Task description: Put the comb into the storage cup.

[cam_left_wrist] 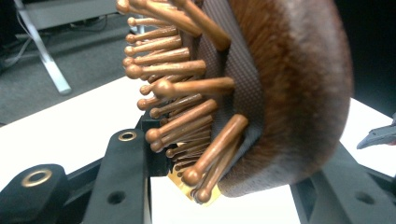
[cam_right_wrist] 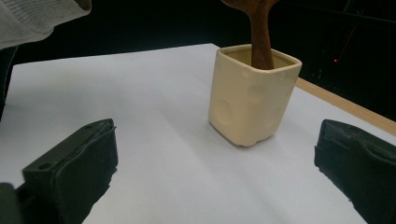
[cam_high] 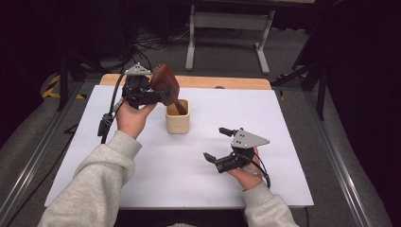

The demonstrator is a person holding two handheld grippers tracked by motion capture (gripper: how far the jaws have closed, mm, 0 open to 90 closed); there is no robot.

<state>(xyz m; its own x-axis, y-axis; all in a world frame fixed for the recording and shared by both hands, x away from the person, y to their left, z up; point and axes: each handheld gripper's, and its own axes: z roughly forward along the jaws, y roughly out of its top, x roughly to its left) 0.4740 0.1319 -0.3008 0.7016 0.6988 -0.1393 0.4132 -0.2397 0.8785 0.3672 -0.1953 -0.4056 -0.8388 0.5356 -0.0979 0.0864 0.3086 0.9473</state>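
A: Far left of the high view?
B: Grey sleeve, then left hand (cam_high: 131, 117) around the left gripper (cam_high: 163, 97), jaws clamped on the head of a wooden hairbrush (cam_high: 165, 83)

A: Closer look from the left gripper view?
B: Round-tipped wooden bristles (cam_left_wrist: 187, 88) pointing left, brown padded base behind them, brush head wedged between the two black jaws

A: Position of the brush?
B: Tilted, head up, handle (cam_high: 180, 107) down inside the cream cup (cam_high: 178, 118)

A: And the cup?
B: Upright on the white table (cam_high: 142, 165), just right of the left hand, near the middle. Squarish, dimpled walls in the right gripper view (cam_right_wrist: 250, 98), handle rising out of its mouth

A: Further right?
B: Right gripper (cam_high: 218, 144) low over the table in the right hand (cam_high: 246, 175), well apart from the cup. Jaws spread wide, nothing between them, cup framed in the gap in the right gripper view

A: Beyond the sheet?
B: Strip of wooden edge (cam_high: 227, 82) at the far side, dark floor past it
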